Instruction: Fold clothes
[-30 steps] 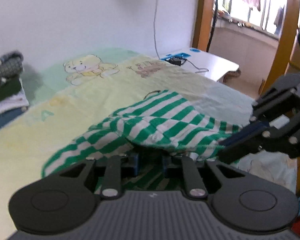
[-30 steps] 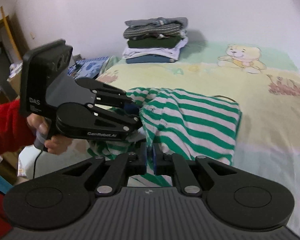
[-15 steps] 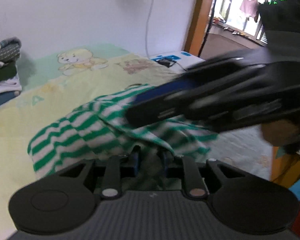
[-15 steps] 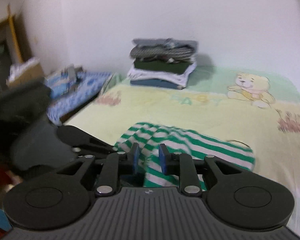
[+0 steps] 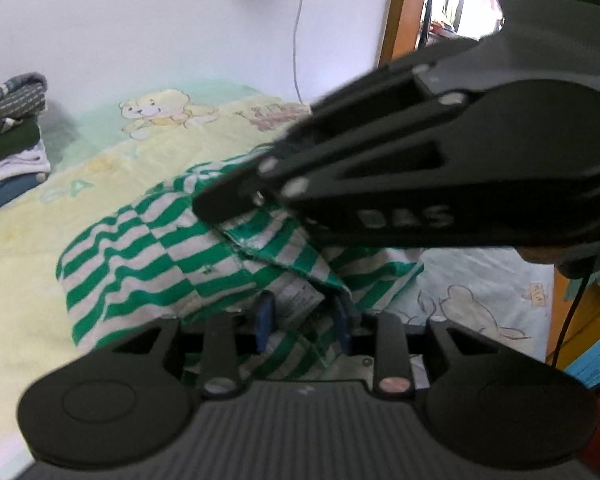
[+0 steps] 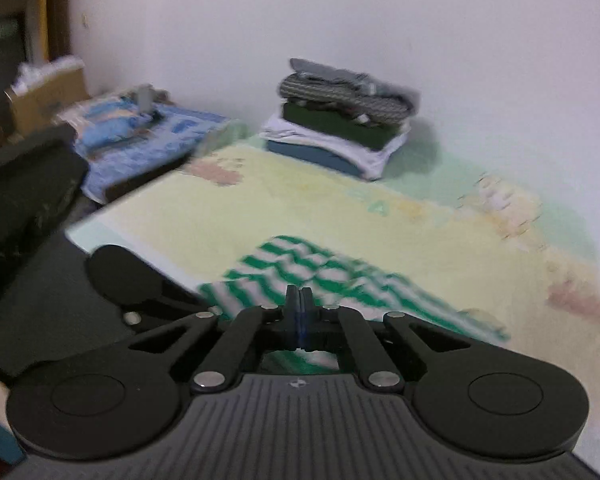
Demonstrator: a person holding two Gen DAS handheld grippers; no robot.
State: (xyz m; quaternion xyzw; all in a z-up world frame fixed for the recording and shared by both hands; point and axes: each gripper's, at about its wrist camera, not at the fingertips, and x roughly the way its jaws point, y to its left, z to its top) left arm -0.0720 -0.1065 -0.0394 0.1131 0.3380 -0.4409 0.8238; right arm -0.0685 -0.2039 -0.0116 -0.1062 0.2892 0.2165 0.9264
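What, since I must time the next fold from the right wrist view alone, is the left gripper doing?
Observer: The left gripper has just been opening; its jaws stand apart with the shirt between them.
Operator: Anything else there?
Observer: A white label on the shirt sits in that gap.
Operator: And my gripper?
Observer: The right gripper hangs over the shirt's turned-up edge.

Right gripper smeared by blur across the left wrist view, hiding the far edge of the striped garment and part of the doorway. Pile of folded clothes cut off at that picture's left edge. Garment stripes blurred in the right wrist view; bedsheet prints unreadable.
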